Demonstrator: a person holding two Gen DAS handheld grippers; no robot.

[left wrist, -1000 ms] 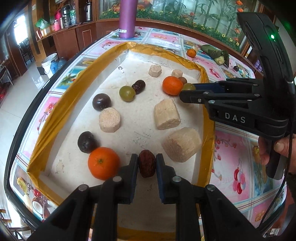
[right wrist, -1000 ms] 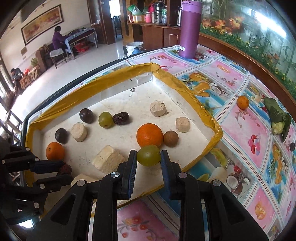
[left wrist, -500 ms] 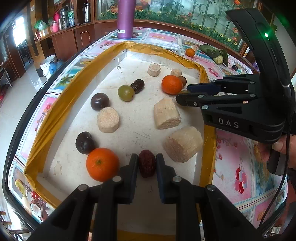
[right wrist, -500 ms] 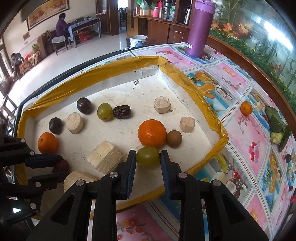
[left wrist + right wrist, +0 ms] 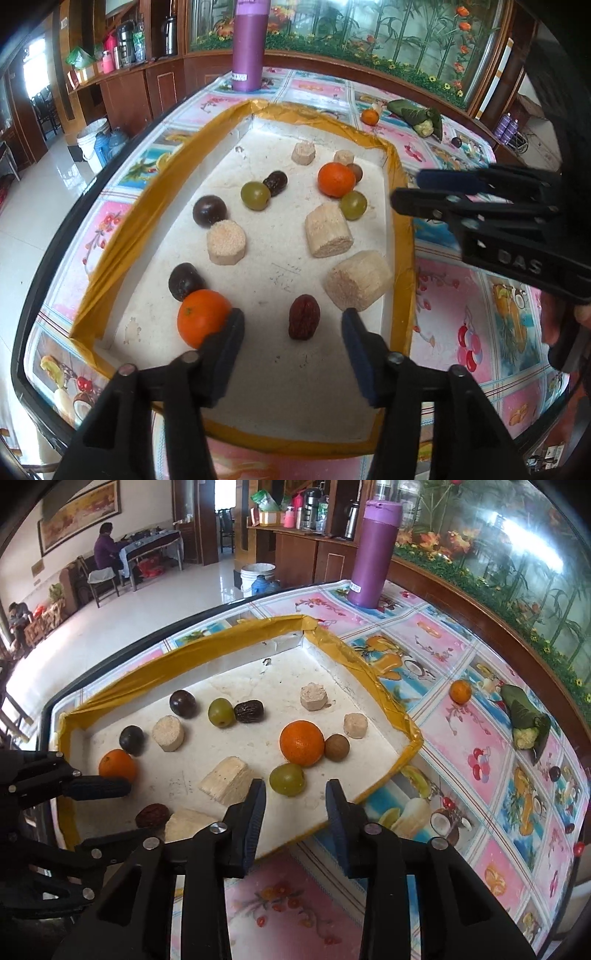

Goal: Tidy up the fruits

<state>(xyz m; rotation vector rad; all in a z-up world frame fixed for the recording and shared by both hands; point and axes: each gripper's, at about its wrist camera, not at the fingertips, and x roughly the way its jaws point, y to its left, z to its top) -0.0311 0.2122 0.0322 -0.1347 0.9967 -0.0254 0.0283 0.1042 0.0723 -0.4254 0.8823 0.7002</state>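
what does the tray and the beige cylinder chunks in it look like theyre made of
Tray: seemingly white foam, grainy matte floor, rim wrapped in glossy yellow-brown tape. Beige chunks: rough, porous, crumbly ends, maybe pressed grain or sawdust; hard to tell.

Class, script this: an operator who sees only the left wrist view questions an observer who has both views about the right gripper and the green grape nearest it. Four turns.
Operator: Is the right gripper squeezing the green grape?
Observer: No. The right gripper has its jaws opening, and the green grape lies free at its fingertips with no pad pressing it.
Operator: Is anyone else in the room?
Observer: Yes, a seated person at a table far behind.
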